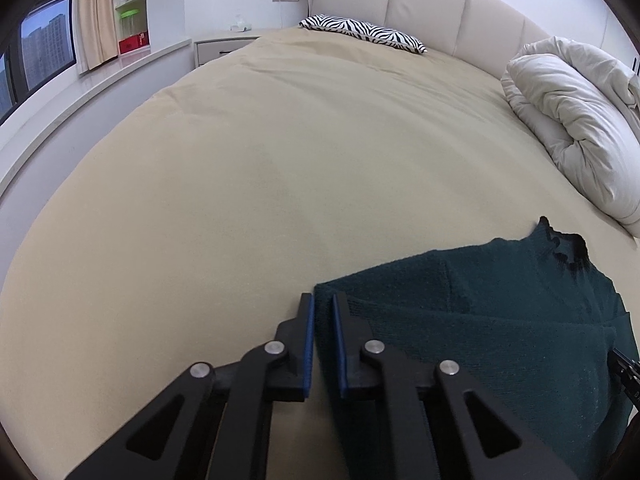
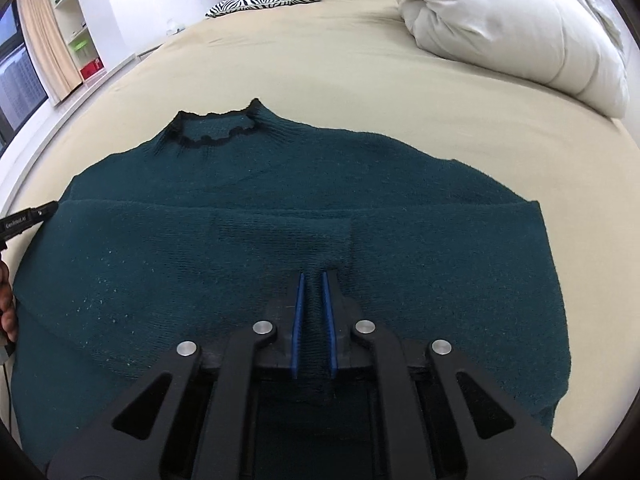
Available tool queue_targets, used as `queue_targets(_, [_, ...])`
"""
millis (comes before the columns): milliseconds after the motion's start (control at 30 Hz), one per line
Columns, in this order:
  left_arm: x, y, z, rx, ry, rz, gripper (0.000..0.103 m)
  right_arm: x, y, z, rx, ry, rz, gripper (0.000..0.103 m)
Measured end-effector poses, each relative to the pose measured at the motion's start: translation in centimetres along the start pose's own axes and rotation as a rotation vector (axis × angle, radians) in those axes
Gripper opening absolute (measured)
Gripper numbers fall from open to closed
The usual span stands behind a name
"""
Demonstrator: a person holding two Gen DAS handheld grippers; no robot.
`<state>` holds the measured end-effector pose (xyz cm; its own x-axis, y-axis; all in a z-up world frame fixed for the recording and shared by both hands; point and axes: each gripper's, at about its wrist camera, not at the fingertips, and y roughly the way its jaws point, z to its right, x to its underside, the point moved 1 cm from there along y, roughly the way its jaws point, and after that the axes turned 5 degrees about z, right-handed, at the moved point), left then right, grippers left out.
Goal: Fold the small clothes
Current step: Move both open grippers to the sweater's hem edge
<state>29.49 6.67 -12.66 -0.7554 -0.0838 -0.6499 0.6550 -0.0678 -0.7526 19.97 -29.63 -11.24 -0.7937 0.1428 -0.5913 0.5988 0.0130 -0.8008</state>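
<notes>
Two grippers angled steeply down over bed (image 1: 240, 160). My left gripper (image 1: 323, 304) at sweater's left edge, jaws nearly together, knit edge pinched between pads. My right gripper (image 2: 313, 280) over sweater middle, clenched on raised knit ridge. One dark green sweater (image 2: 280, 208), flat on beige sheet, collar away, sleeves folded in. One zebra pillow (image 2: 266, 0), one white duvet (image 2: 500, 20).
</notes>
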Motion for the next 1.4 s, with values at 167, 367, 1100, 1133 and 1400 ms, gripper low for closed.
queue_targets(167, [-0.3,0.1,-0.4,0.011,-0.022,-0.005,0.011,0.1,0.4,0.5,-0.014,0.026,0.006,0.008])
queue_targets(367, [0.5,-5.3,0.9,-0.005,0.065,0.071,0.011,-0.1,-3.8,1.0,-0.053,0.123,0.092,0.012])
queue_targets(1100, [5.7,-8.6,2.7,0.025,0.178,0.003,0.019,4.5,-7.5,1.2,-0.169,0.216,0.033,0.012])
queue_targets(1133, [6.0,-9.8,2.3,0.045,0.171,0.014,0.028,4.9,-9.5,1.1,-0.185,0.204,0.073,0.012])
queue_targets(1400, [14.0,-20.0,-1.3,0.288,0.066,0.004,0.072,11.9,-21.2,3.7,-0.283,0.286,0.248,0.076])
